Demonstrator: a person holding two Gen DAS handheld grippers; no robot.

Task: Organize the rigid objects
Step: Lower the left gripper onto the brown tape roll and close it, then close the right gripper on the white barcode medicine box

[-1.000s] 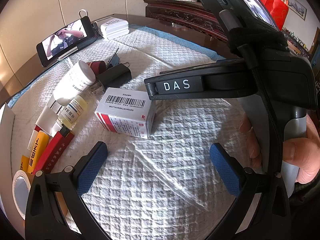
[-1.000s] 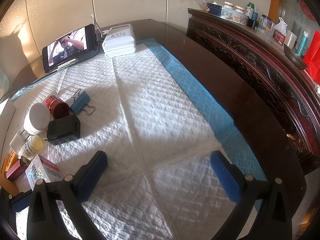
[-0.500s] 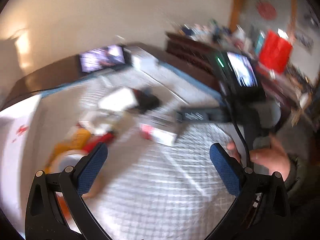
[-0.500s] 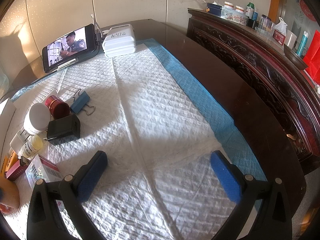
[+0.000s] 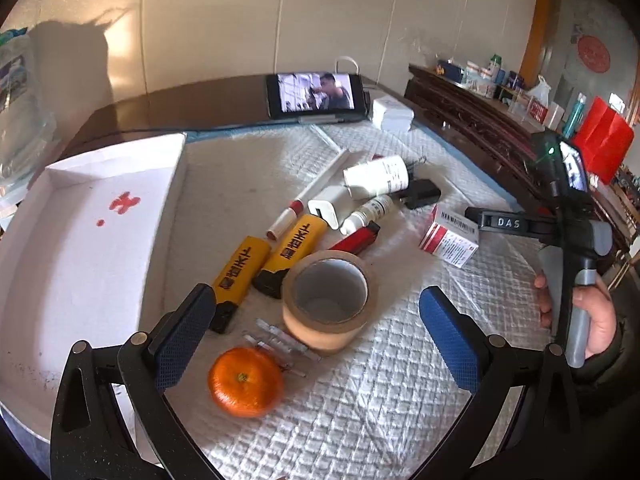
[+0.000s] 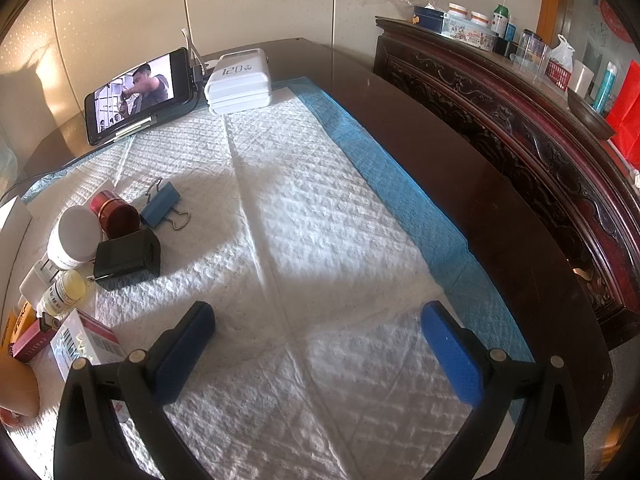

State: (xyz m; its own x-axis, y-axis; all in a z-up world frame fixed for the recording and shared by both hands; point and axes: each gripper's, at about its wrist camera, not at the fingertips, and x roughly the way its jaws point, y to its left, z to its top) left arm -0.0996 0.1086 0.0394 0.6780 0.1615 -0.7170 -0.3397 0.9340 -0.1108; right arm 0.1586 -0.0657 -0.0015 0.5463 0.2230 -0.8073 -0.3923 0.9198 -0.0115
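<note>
Left gripper (image 5: 316, 328) spread wide and empty above a roll of brown tape (image 5: 329, 298), with an orange (image 5: 245, 381) just in front and two yellow utility knives (image 5: 262, 258) lying side by side beside the roll. Right gripper (image 6: 316, 350) likewise spread and empty over bare white padded mat (image 6: 320, 240).

Open white box (image 5: 80, 240) at the left edge of the mat, empty apart from red marks. Clutter bunched mid-mat: white bottle (image 5: 376, 178), small dropper bottle (image 5: 366, 216), black charger (image 5: 422, 196), red-and-white carton (image 5: 450, 236).

Seen only from the right wrist: blue binder clip (image 6: 162, 204), red cap (image 6: 114, 214), wide clear mat running to its blue border (image 6: 400, 184) and dark table edge. Seen only from the left wrist: box, tape, orange, knives, and a hand (image 5: 588, 316) gripping the right tool's handle. Phone (image 5: 316, 96) propped at the far edge in both.
</note>
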